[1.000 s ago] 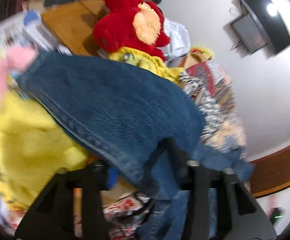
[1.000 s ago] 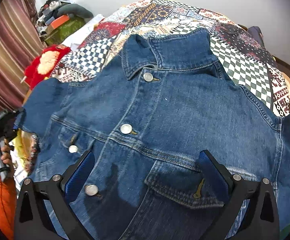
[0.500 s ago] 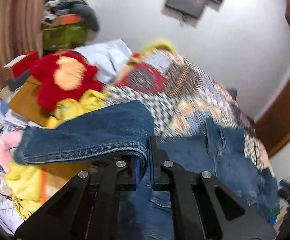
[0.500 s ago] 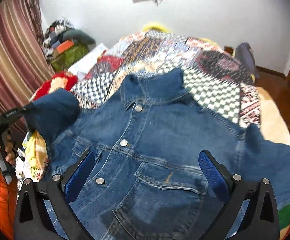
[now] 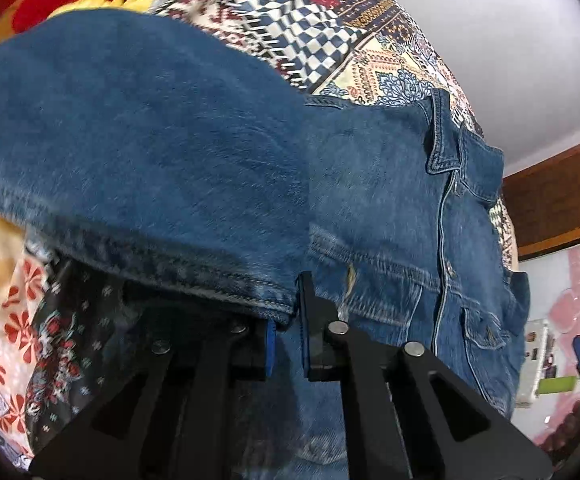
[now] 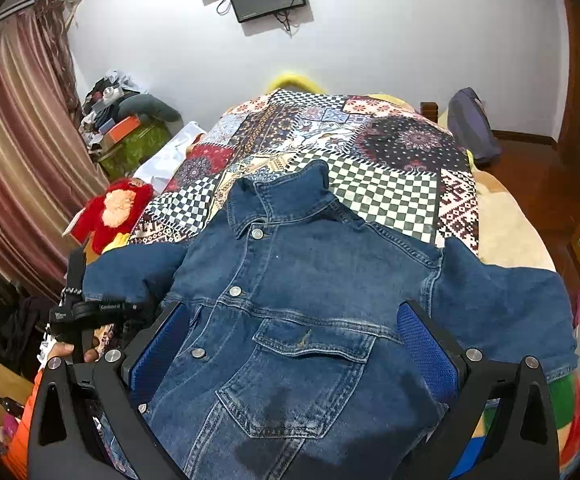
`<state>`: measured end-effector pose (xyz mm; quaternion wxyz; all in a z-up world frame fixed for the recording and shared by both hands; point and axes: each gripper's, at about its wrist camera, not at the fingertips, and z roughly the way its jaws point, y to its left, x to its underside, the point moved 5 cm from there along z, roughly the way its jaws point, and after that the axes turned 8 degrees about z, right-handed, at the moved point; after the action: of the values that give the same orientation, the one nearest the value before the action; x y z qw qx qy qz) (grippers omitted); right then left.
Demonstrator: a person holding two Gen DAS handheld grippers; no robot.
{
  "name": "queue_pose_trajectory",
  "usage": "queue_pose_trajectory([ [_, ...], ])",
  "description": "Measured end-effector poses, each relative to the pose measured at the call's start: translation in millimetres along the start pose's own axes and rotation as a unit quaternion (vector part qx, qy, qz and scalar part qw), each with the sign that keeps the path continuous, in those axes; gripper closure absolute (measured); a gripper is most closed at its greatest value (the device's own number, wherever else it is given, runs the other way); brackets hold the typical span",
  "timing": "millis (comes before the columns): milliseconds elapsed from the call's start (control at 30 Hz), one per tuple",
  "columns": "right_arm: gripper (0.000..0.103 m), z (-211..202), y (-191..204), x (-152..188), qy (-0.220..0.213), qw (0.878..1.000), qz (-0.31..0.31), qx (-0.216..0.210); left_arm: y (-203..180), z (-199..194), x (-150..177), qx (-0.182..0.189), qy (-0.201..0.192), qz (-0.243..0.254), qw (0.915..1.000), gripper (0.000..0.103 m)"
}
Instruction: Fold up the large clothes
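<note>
1. The denim jacket [image 6: 310, 320] lay face up and buttoned on the patchwork bedspread [image 6: 390, 196], collar toward the far wall, both sleeves spread out to the sides of its button placket.
2. The step in hand looked like folding the sleeve [image 5: 138, 152] on the red plush toy's [image 6: 110, 212] side inward across the chest. To do it well, the cuff should travel level toward the placket, kept low so the sleeve lands flat, with the crease falling along the shoulder seam rather than dragging the body of the jacket with it.
3. The cuff should be let go only once it rests on the front panel; a release in the air would probably leave the heavy denim bunched.
4. The left tool [image 5: 288, 332] was clamped on the sleeve's hem, its pads nearly together with the stitched cuff edge pinched between them. The jaws were easing apart a little at this moment, so the hold may have been loosening.
5. The right tool [image 6: 290, 348] hovered over the jacket's chest pocket, near the placket, its fingers [image 6: 426, 348] spread wide apart. It held nothing, and I could not see it touching the cloth.
6. It could press the body down while the sleeve came over.
</note>
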<state>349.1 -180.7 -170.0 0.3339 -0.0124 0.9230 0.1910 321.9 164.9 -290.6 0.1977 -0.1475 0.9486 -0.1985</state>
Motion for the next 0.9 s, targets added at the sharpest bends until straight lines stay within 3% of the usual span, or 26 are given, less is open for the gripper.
queue_pose_trajectory([
  [133, 0.000, 5.8, 12.0, 0.9, 0.009, 1.000, 0.000, -0.009, 13.8, -32.8, -2.8, -0.004, -0.039, -0.011, 0.9992, 0.052],
  [233, 0.000, 11.8, 28.1, 2.1, 0.010, 1.000, -0.021, -0.009, 30.8, -56.0, -11.2, -0.004, -0.070, -0.021, 0.9973, 0.049],
  [467, 0.000, 25.5, 59.6, 3.5, 0.015, 0.999, -0.046, -0.012, 105.5, -70.7, -36.4, 0.027, -0.094, -0.115, 0.9885, 0.049],
  [633, 0.000, 35.3, 62.4, 5.2, 0.018, 0.998, -0.057, 0.004, 148.3, -75.5, -47.2, 0.009, -0.111, -0.165, 0.9801, 0.049],
  [700, 0.000, 39.7, 59.2, 4.9, 0.022, 0.998, -0.058, 0.012, 152.0, -82.0, -46.9, -0.017, -0.120, -0.168, 0.9784, 0.065],
  [733, 0.000, 41.5, 56.8, 4.8, 0.024, 0.998, -0.057, 0.015, 151.6, -86.0, -47.3, -0.034, -0.124, -0.163, 0.9781, 0.079],
  [767, 0.000, 43.5, 54.1, 4.3, 0.026, 0.998, -0.055, 0.017, 148.5, -91.5, -49.6, -0.060, -0.134, -0.151, 0.9776, 0.085],
  [900, 0.000, 48.7, 43.5, 1.4, 0.030, 0.999, -0.040, 0.016, 113.6, -113.6, -59.3, -0.130, -0.169, -0.083, 0.9735, 0.090],
])
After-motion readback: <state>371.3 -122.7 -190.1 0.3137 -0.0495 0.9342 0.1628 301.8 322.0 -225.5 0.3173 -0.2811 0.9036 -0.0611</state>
